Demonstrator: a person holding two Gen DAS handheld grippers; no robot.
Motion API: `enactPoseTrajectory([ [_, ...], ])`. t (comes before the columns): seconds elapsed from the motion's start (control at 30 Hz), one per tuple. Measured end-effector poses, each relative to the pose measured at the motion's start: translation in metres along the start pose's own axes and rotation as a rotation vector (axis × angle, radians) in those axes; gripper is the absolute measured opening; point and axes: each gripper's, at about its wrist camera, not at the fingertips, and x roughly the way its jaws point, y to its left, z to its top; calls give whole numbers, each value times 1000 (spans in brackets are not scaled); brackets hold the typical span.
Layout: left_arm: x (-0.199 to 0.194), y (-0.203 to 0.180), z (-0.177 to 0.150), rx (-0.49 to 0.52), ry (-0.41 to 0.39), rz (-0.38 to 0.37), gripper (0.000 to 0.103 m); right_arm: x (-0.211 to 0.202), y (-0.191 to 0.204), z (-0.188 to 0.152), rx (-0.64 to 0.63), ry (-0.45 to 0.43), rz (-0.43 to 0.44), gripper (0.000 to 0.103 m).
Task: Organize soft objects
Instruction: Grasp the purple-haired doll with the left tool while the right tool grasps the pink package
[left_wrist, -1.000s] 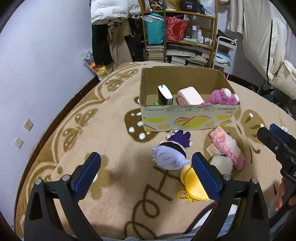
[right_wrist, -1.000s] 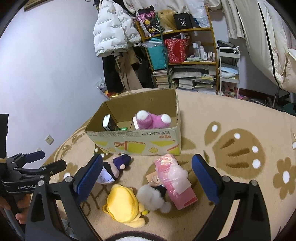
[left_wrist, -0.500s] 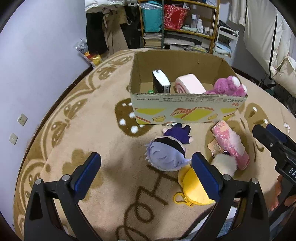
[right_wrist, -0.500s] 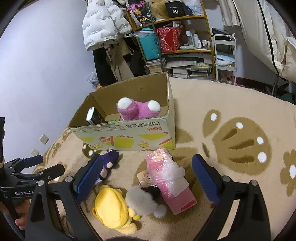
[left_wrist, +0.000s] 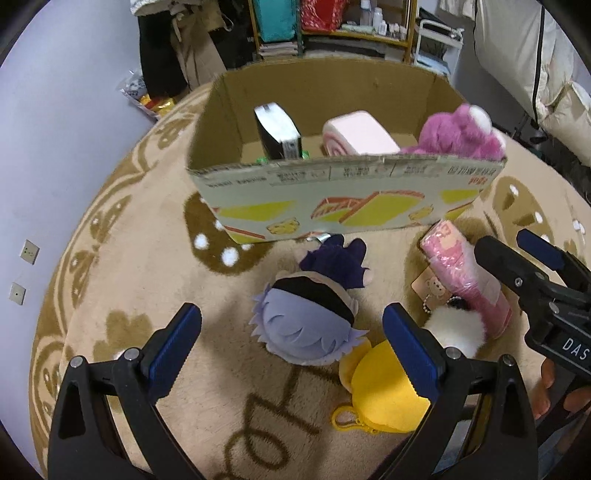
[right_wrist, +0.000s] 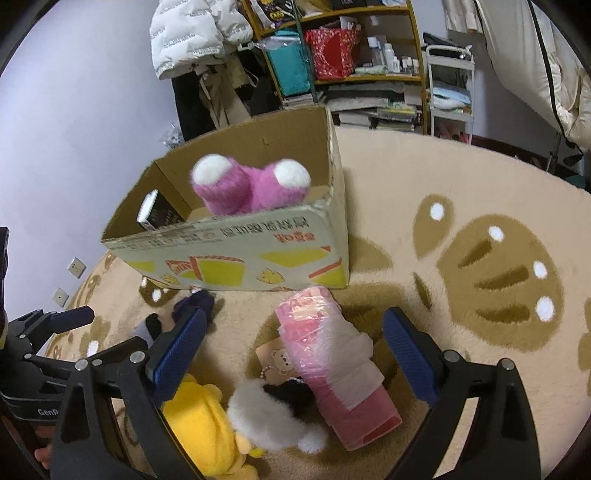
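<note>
Both grippers spread – left gripper | lavender plush between

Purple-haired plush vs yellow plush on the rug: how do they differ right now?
The purple-haired plush has lavender hair, a black band and a dark purple body; the yellow plush is plain yellow with a yellow clip loop. The purple-haired plush lies nearer the cardboard box, framed between the open fingers of the left tool; the yellow plush lies further back, partly behind that tool's right finger. Both lie on the rug, outside the box, ungripped.
</note>
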Motion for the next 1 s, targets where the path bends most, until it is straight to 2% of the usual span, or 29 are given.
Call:
enactPoseTrajectory([
  [0.57, 62, -12, 2, 32, 144, 13, 98, 54, -23, -12, 65, 175, -6, 100],
  [0.67, 70, -13, 1, 33, 162, 16, 98, 59, -25, -14, 60, 186, -40, 93],
  [0.8, 79, -8, 1, 26, 183, 10, 98, 64, -22, -16, 42, 190, -49, 93],
  [1.0, 86, -1, 5, -20, 213, -37, 98, 69, -16, -19, 9, 196, -66, 92],
])
